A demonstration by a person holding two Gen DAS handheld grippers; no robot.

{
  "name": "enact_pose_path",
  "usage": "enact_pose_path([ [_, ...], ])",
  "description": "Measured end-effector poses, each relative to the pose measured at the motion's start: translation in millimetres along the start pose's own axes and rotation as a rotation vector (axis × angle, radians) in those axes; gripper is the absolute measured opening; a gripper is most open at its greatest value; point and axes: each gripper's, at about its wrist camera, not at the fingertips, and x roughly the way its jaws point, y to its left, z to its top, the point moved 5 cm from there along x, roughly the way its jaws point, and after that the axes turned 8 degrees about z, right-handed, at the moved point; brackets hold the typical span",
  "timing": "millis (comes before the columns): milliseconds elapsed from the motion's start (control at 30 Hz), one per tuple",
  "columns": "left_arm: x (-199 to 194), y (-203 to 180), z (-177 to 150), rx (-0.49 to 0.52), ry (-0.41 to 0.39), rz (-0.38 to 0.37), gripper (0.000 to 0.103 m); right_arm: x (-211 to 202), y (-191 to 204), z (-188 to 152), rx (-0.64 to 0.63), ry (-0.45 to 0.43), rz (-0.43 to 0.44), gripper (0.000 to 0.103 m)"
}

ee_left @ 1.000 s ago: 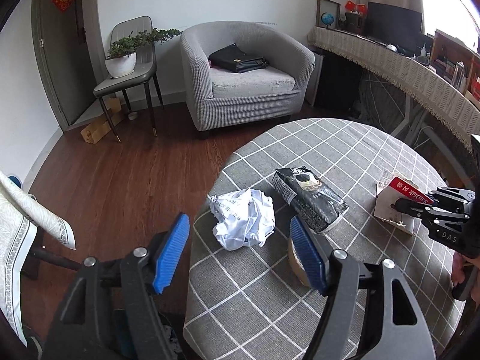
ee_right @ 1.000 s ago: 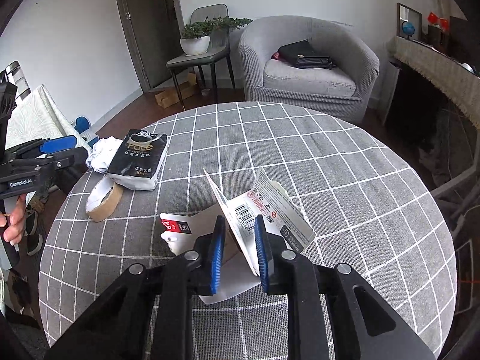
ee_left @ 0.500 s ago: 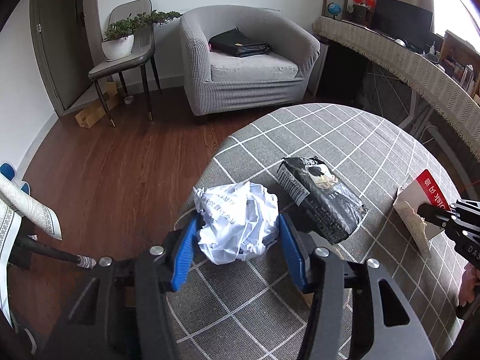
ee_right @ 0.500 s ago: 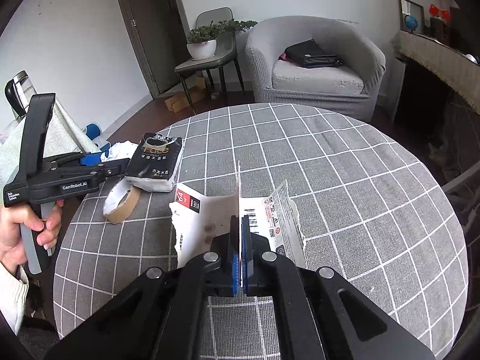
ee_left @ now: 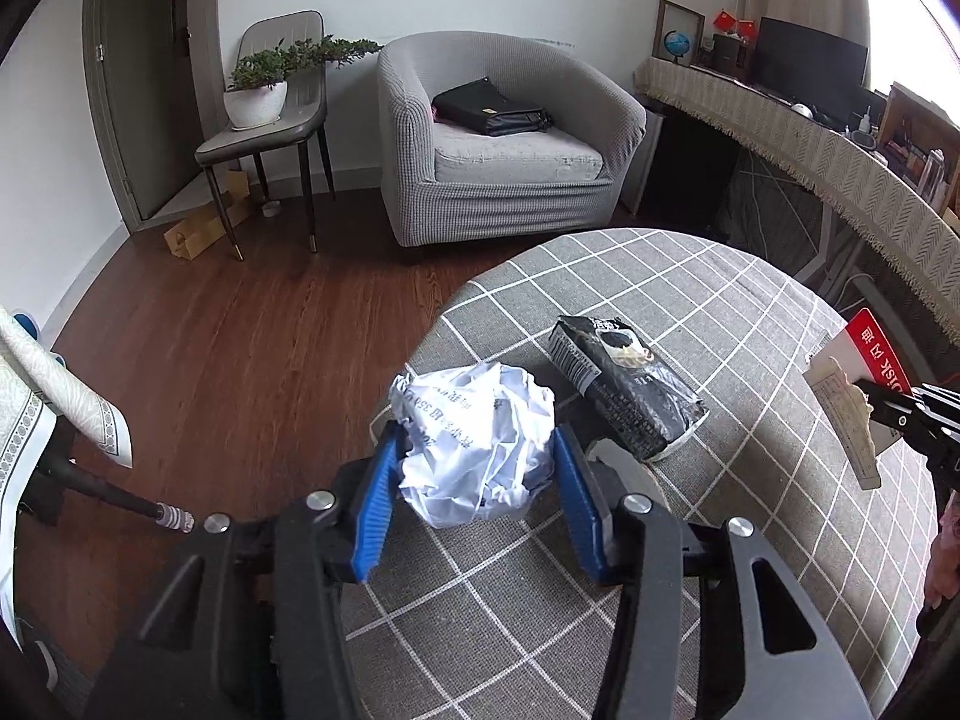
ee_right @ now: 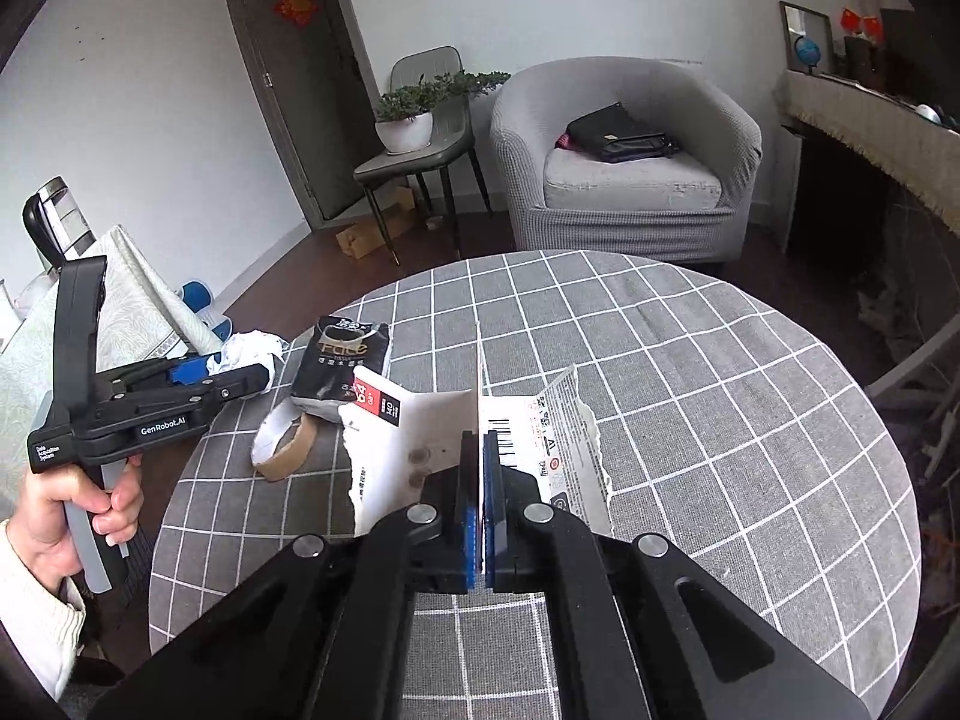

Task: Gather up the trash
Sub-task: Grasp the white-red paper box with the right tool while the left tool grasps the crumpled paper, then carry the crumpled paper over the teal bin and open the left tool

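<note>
Gripping is the step in hand: the left gripper pinches the crumpled paper ball at the table's nine-o'clock edge, the right gripper presses flat on the torn card package — both seemingly ready to lift toward a bin, unseen. Checked grey cloth; wood floor; armchair at twelve o'clock.

Grey armchair with black bag, potted plant on chair.

Black tool, blue pads
</note>
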Motion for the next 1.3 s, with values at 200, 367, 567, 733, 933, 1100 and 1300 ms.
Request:
enact_pose_path([
  [200,-18.7,8.6,-6.2,-0.013,-0.034,0.024,0.052,-1.6,19.6,9.2,-0.02,-0.011,0.028,0.001],
  [367,-37.7,25.4,-14.5,-0.042,-0.051,0.041,0.052,3.7,40.1,12.5,-0.047,-0.006,0.04,0.001],
  [567,-63.9,52.8,-25.7,-0.061,-0.062,0.079,0.053,11.5,78.8,19.5,-0.108,-0.01,0.043,0.001],
  [733,-80.1,79.8,-36.7,-0.069,-0.064,0.116,0.053,21.8,114.8,25.7,-0.144,-0.02,0.074,0.001],
  [933,-87.7,115.7,-60.5,-0.105,-0.041,0.152,0.053,42.6,161.8,25.1,-0.195,0.002,0.133,0.001],
  [1100,-86.6,150.7,-90.1,-0.15,-0.002,0.181,0.053,58.6,193.0,24.1,-0.214,0.017,0.173,0.001],
  [1300,-75.7,190.8,-128.1,-0.214,0.055,0.196,0.053,83.2,233.9,18.4,-0.225,0.039,0.225,0.001],
])
